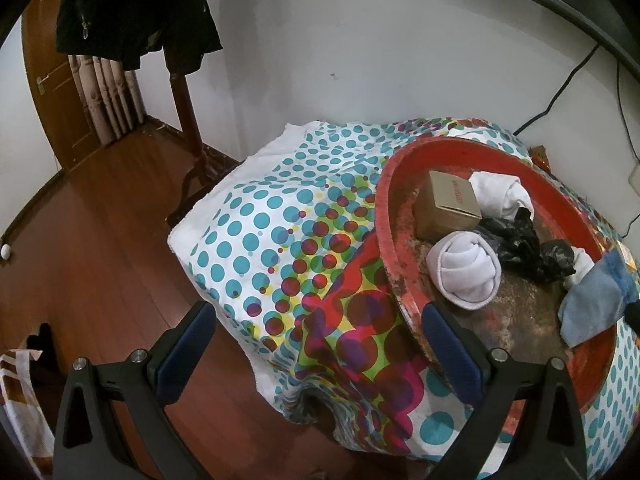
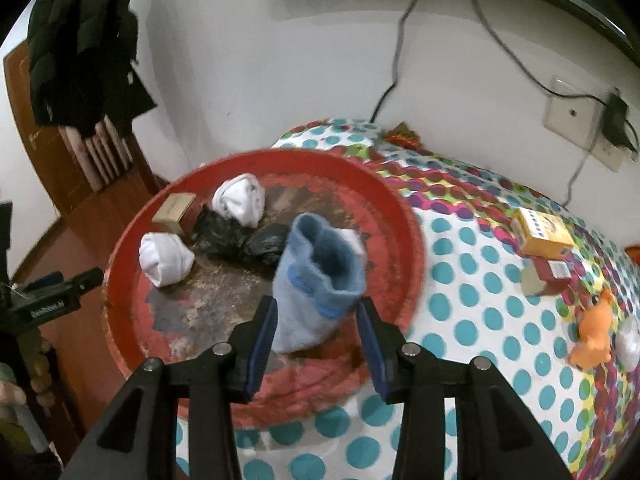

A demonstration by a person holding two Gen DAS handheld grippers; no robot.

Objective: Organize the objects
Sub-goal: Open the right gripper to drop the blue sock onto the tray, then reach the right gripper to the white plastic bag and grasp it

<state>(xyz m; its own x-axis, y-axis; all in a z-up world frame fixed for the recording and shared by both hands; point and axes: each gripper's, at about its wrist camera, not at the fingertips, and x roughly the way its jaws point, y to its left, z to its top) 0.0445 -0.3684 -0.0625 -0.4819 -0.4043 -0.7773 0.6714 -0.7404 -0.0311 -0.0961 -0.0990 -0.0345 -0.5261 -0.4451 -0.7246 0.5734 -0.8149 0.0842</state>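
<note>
- right gripper [image 2: 316, 332] jaws parted, blue sock [image 2: 316, 280] stands between them in the red tray [image 2: 400, 208], opening up; pads look just off the fabric, motion blur makes contact hard to call
- left gripper [image 1: 320, 344] jaws wide apart, nothing between them, hovering over the tray's near rim and the dotted cloth [image 1: 260, 220]
- tray holds: cardboard box [image 1: 448, 204], 2 rolled white socks [image 1: 464, 272] and [image 1: 500, 192], crumpled black plastic bags [image 1: 516, 240], the blue sock at the right side
- 3rd small white bit [image 1: 580, 264] beside the blue sock, half hidden, cannot tell what
- tray floor worn, brown patches through red paint
- outside tray on the cloth, well apart to the right: yellow box [image 2: 544, 232], red-white pack [image 2: 556, 268] touching it, orange plush toy [image 2: 596, 328], a pale round thing cut off at the edge
- black cable [image 2: 396, 56] runs down the white wall to behind the table, charger in wall socket [image 2: 616, 120]
- dark jacket [image 2: 84, 40] hangs by the wooden door, left
- person's hand at lower left edge of right view, mostly cut off
</note>
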